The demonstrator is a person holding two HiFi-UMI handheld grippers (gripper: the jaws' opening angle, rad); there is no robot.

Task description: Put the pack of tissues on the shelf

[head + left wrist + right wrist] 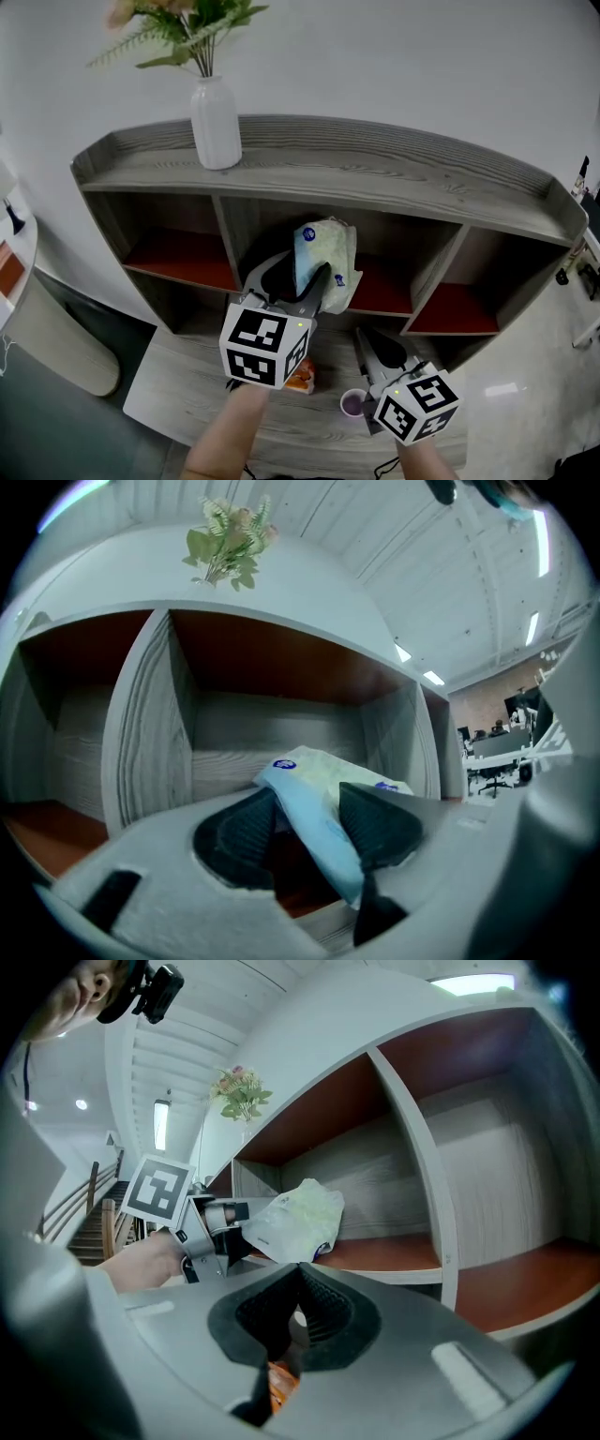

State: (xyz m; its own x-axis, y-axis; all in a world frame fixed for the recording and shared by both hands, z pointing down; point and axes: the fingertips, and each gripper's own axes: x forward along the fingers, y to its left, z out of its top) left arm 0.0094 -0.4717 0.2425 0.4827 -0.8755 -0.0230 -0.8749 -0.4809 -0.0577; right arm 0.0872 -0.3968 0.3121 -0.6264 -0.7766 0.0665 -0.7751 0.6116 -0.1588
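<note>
Pack of tissues (323,255) upright in middle compartment of shelf (375,176), centre of head view, seemingly resting on red floor: placing looks nearly done. Left tool (305,829) spread, jaws flanking pack's near end; pack leans on right-hand pad, gap at other. Remaining: draw tool clear. Right tool (298,1314) pressed together, empty, lower right.

middle bay (398,246): tissue pack (323,258) blocks | left bay (178,255), right bay (457,309): free | top (375,178): vase (216,122)
</note>
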